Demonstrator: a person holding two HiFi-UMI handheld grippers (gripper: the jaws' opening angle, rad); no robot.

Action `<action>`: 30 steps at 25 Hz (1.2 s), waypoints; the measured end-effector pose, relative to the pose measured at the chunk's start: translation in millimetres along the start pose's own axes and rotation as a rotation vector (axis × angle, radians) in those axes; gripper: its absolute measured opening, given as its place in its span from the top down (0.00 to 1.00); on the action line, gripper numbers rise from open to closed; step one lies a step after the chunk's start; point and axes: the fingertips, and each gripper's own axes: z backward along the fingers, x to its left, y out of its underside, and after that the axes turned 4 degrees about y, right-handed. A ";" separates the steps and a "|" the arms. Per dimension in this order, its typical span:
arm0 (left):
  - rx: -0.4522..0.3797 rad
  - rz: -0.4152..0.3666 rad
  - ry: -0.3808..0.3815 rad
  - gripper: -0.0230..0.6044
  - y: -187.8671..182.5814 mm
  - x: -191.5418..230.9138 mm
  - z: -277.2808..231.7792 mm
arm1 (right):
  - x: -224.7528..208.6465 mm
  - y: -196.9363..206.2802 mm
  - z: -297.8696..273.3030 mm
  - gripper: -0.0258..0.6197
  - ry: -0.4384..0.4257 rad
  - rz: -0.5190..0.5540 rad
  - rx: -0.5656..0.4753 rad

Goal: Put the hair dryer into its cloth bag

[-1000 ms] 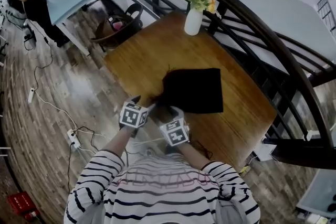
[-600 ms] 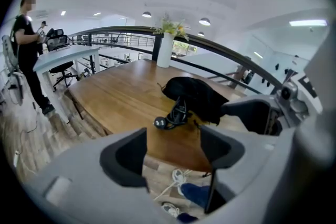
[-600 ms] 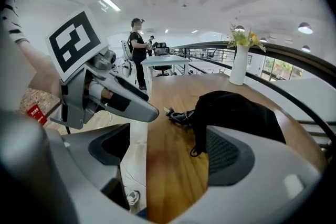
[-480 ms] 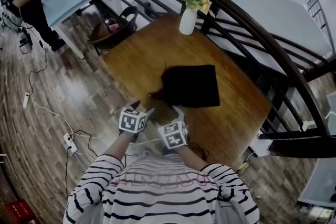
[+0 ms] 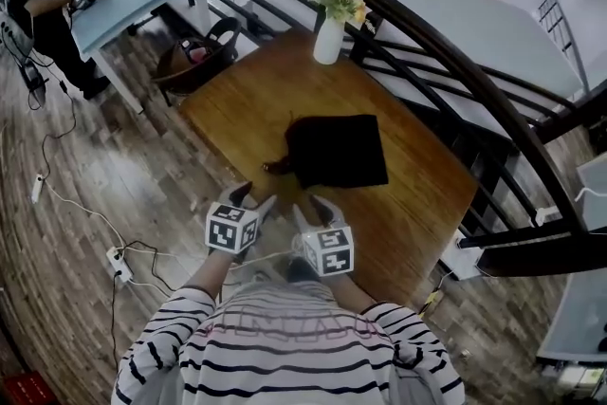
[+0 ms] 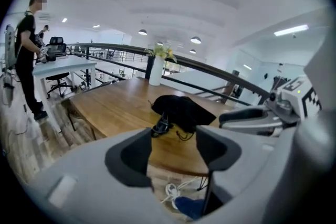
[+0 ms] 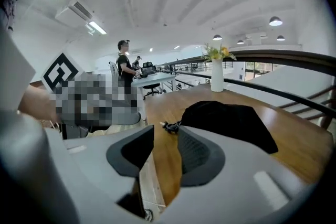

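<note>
Nearest the person, both tongs hang in the air about at the near edge of the table [image 5: 237, 104], well short of the work. The left tongs [image 5: 254, 197] stand wide and are closing, with only floor and table edge showing between the pads [image 6: 137, 157]. The right tongs [image 7: 165, 139] are narrower, also closing, and equally empty.

Further in, the black cloth bag [image 5: 340, 150] lies flat on the wood with its mouth turned toward the person's left. A dark tangle [image 5: 277, 168] spills from that mouth; whether it is the dryer's cord, the drawstring or both is too small to tell. The hair dryer itself shows in no view. Judging by the bag's raised shape in the left gripper view, it is probably already inside.

If so, what remains is tidying the mouth, and it is best done with both tongs:
- Come in low with the left tongs and pinch only the hem beside the tangle, so the bag cannot slide on the smooth table
- Use the right tongs to feed the loose loops inward, a little at a time
- Grip cloth, not cord, when drawing the mouth closed

The vase [image 5: 328, 41] at the far corner is well apart and no concern
</note>
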 end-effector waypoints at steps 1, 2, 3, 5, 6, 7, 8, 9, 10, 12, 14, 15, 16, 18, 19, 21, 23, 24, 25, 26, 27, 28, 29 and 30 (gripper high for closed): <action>-0.015 -0.008 0.004 0.56 -0.3 -6.4 5.4 | -1.6 -1.2 8.6 0.76 0.014 -0.005 -0.017; -0.028 -0.015 0.007 0.58 -0.3 -11.5 10.6 | -2.7 -2.4 16.2 0.79 0.026 -0.008 -0.032; -0.039 -0.021 0.009 0.60 -0.5 -15.1 15.5 | -3.4 -4.3 22.1 0.82 0.036 -0.011 -0.045; -0.055 -0.030 0.015 0.63 -1.7 -17.2 24.6 | -3.3 -10.3 28.8 0.88 0.055 -0.015 -0.070; -0.061 -0.034 0.018 0.64 -2.9 -16.2 28.8 | -2.7 -14.0 30.1 0.91 0.062 -0.017 -0.080; -0.066 -0.039 0.019 0.66 -4.1 -14.9 32.5 | -2.2 -17.6 30.9 0.94 0.069 -0.018 -0.089; -0.071 -0.044 0.019 0.67 -4.8 -14.3 35.4 | -2.5 -20.5 32.1 0.96 0.072 -0.021 -0.098; -0.075 -0.049 0.018 0.70 -4.7 -15.3 37.6 | -3.6 -22.4 34.4 0.96 0.073 -0.025 -0.107; -0.079 -0.052 0.016 0.72 -3.9 -17.8 39.8 | -4.9 -23.0 38.1 0.96 0.071 -0.031 -0.116; -0.090 -0.057 0.015 0.75 0.4 -26.0 48.2 | -3.6 -21.5 50.0 0.96 0.067 -0.038 -0.133; -0.103 -0.058 0.015 0.79 7.5 -34.0 61.2 | 3.6 -18.3 63.9 0.96 0.064 -0.036 -0.144; -0.108 -0.058 0.014 0.81 10.9 -36.5 67.0 | 7.6 -16.6 68.9 0.96 0.061 -0.032 -0.147; -0.111 -0.057 0.014 0.82 14.0 -38.2 71.8 | 11.3 -14.8 72.5 0.96 0.055 -0.027 -0.150; -0.116 -0.059 0.016 0.85 19.0 -42.6 79.5 | 17.5 -11.4 78.5 0.96 0.039 -0.021 -0.155; -0.117 -0.062 0.018 0.86 21.2 -45.9 83.0 | 19.9 -9.9 82.0 0.96 0.032 -0.019 -0.158; -0.117 -0.068 0.026 0.92 25.4 -52.5 90.0 | 24.1 -8.0 88.8 0.96 0.026 -0.016 -0.162; -0.113 -0.071 0.037 0.96 29.8 -56.2 96.7 | 28.7 -7.4 93.2 0.96 0.023 -0.012 -0.166; -0.111 -0.071 0.041 0.96 32.0 -56.9 99.9 | 31.2 -6.9 94.6 0.96 0.022 -0.011 -0.165; -0.109 -0.071 0.043 0.96 34.1 -56.9 103.0 | 33.5 -6.3 95.7 0.96 0.022 -0.010 -0.164; -0.108 -0.070 0.046 0.96 36.1 -56.6 105.7 | 35.7 -5.7 96.6 0.96 0.022 -0.010 -0.161; -0.106 -0.066 0.050 0.96 37.7 -56.4 108.2 | 37.6 -5.2 97.3 0.96 0.022 -0.010 -0.159; -0.106 -0.062 0.054 0.96 39.2 -56.2 110.3 | 39.3 -4.5 97.8 0.96 0.021 -0.010 -0.157; -0.106 -0.059 0.057 0.96 40.6 -56.0 112.1 | 40.8 -3.5 98.2 0.96 0.020 -0.009 -0.154; -0.106 -0.056 0.057 0.96 42.1 -55.4 113.5 | 42.0 -2.1 98.3 0.96 0.017 -0.009 -0.150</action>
